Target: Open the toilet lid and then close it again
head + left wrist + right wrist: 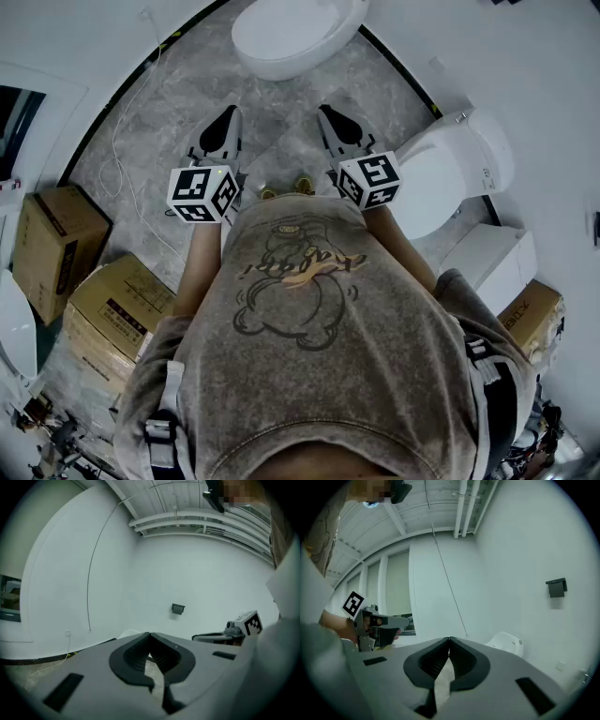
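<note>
A white toilet (448,176) stands at the right of the head view, its lid down and its tank (489,260) behind it. A second white toilet (292,34) stands straight ahead by the far wall; it shows past the jaws as a low white shape (130,633) (506,642). Both grippers are held in front of the person's chest, over the grey floor and apart from both toilets. My left gripper (228,114) (149,634) is shut and empty. My right gripper (325,112) (449,640) is shut and empty too.
Cardboard boxes (58,236) (120,307) are stacked at the left, another box (536,317) sits behind the right toilet. A white cable (120,150) runs over the marble floor (178,94). A small dark box (178,609) hangs on the white wall ahead.
</note>
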{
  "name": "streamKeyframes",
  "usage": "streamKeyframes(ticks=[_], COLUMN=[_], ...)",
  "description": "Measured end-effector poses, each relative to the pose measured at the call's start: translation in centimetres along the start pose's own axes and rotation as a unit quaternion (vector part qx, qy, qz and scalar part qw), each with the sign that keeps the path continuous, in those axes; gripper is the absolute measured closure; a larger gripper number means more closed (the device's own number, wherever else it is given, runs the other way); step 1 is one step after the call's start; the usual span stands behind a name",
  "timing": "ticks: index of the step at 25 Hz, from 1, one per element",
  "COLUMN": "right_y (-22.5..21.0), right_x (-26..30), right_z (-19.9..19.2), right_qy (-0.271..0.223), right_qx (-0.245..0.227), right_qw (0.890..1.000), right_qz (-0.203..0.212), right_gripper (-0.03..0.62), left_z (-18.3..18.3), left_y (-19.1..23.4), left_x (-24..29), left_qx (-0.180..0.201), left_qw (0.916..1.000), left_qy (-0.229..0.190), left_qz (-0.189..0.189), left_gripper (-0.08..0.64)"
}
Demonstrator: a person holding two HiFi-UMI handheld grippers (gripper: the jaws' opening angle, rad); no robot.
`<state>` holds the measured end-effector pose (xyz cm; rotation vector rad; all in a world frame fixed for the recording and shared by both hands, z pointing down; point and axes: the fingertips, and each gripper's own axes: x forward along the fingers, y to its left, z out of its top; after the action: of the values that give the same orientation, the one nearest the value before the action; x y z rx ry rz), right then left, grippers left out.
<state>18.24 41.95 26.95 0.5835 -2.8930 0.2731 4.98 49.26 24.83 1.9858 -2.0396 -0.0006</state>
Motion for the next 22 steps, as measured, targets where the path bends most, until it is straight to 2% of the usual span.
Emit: streamKeyframes(ticks=[7, 14, 18, 22], right_y=[-2.9, -5.8, -6.7, -8.5], right_x=[0.6, 3.1, 5.7, 9.4], right_z=[-0.1, -1.6, -2.2, -2.3], right_qy=[-0.007, 0.007, 0.019, 0.019], right_qx=[0.004, -0.003, 0.005, 0.007], right_qw=[1.0, 1.0, 1.0, 1.0], right_qz=[-0.009, 0.014, 0.023, 0.015], right_gripper=[0.565, 0.565, 0.565, 0.565], left_z=[-0.7, -1.6, -2.1, -1.9], left_y=[-0.2, 1.1, 2.5, 4.9], left_x=[2.8, 6.4, 8.7, 12.6], left_qx=[-0.007, -0.009, -0.016, 0.0], left_qw=[0.9999, 0.9995, 0.9995, 0.9997], left_qy=[0.008, 0.012, 0.018, 0.025], left_qz=[0.004, 0.027, 0.023, 0.007], left_gripper=[0.551, 0.551, 0.551, 0.551])
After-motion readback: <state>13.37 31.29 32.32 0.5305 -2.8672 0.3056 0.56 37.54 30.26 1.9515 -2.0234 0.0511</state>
